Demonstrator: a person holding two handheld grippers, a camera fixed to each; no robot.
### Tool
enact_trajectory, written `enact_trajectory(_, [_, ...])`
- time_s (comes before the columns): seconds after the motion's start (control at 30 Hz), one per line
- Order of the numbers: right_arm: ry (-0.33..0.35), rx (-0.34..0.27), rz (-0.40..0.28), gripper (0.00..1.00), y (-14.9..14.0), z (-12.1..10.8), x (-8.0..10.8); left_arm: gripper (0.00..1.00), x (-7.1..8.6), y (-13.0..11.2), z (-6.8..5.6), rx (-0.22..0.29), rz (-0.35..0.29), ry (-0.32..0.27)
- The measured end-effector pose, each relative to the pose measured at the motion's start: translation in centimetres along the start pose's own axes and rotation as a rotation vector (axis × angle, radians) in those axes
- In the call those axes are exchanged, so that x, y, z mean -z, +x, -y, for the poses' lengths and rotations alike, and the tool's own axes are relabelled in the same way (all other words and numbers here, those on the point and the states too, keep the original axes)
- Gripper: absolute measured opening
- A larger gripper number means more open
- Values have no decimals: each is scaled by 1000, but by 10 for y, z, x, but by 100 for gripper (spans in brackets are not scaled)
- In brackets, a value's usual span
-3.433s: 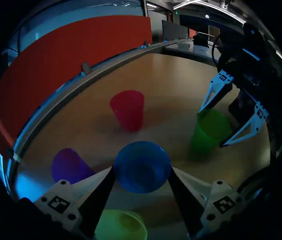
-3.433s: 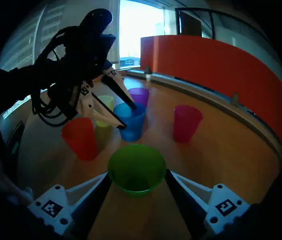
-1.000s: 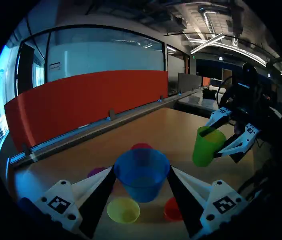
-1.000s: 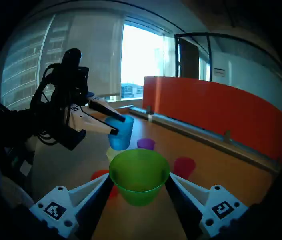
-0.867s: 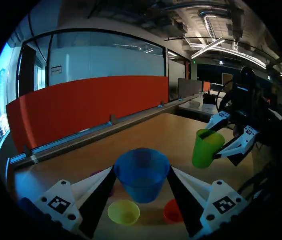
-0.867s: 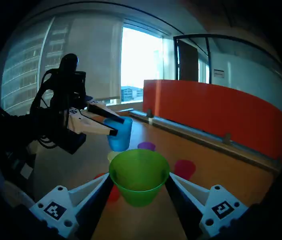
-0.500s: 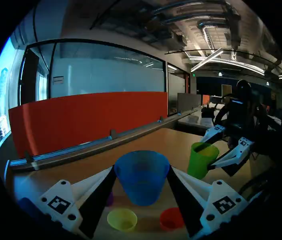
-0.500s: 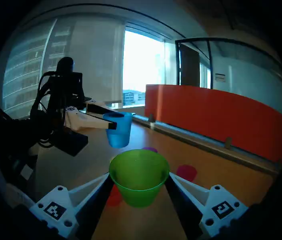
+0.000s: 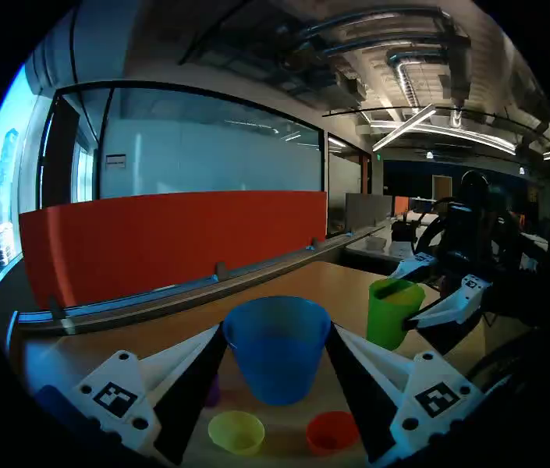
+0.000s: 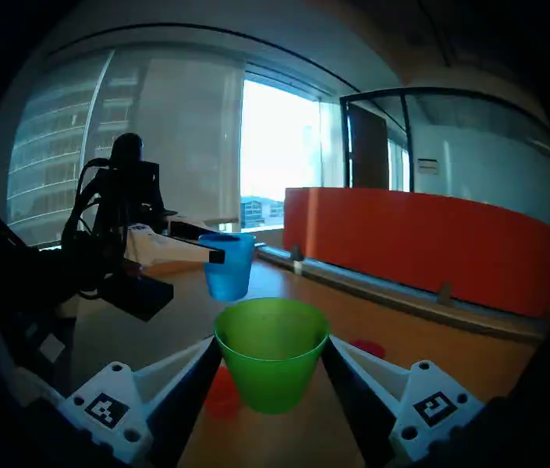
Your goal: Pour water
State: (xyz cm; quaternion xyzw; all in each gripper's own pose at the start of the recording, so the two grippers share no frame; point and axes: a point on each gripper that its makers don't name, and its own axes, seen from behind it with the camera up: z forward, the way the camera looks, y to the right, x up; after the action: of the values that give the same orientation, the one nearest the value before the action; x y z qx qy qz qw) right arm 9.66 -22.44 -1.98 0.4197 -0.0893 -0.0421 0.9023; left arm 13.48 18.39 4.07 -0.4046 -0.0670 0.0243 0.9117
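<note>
Lifted off table [image 9: 317, 279], now held high: blue cup [image 9: 276, 349], green cup [image 10: 271, 355].

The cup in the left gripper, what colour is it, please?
The cup is blue, clearest in the left gripper view.

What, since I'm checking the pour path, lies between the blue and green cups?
Nothing but air: in the right gripper view the blue cup hangs apart from the green cup, only table behind the gap.

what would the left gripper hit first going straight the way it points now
Likely the orange partition ahead, though depth is unclear; the blue cup it holds would touch first. The green cup lies off to the side.
</note>
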Motion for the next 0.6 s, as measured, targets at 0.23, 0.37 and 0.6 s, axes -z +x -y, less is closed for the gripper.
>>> enact_trajectory(0.23, [-4, 2, -25, 91, 6, -1, -3, 88, -1, 4, -4, -9, -5, -18])
enact_trajectory(0.37, [-5, 9, -32, 91, 7, -2, -5, 88, 0, 6, -5, -22, -8, -18])
enact_trajectory(0.6, [3, 8, -38, 91, 6, -1, -9, 88, 2, 9, -5, -32, -20, -18])
